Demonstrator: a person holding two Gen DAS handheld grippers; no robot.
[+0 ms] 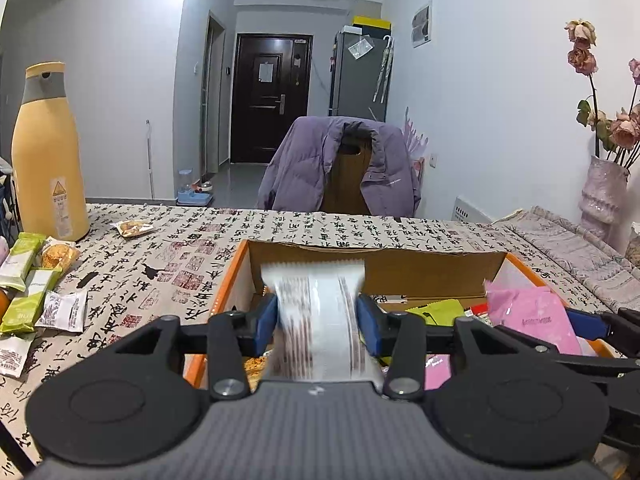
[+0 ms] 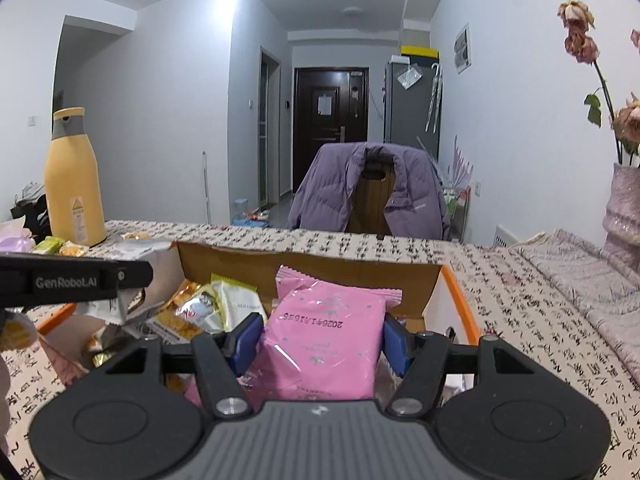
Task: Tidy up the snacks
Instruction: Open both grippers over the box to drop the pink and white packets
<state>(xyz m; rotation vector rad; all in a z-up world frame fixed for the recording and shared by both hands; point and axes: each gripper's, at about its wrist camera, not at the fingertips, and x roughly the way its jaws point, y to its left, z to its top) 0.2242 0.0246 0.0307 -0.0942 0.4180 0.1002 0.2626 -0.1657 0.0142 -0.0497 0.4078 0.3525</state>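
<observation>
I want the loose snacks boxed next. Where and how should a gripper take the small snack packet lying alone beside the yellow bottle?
Probably grip the small snack packet across its short width, coming from above. It lies flat on the tablecloth, clear of the yellow bottle, so its side edges are free.

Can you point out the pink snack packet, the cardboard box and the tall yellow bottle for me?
pink snack packet (image 2: 326, 340): right wrist view, middle of its pink face.
cardboard box (image 1: 400, 266): left wrist view, inside of its far brown wall.
yellow bottle (image 1: 48, 160): left wrist view, middle of its body.
</observation>
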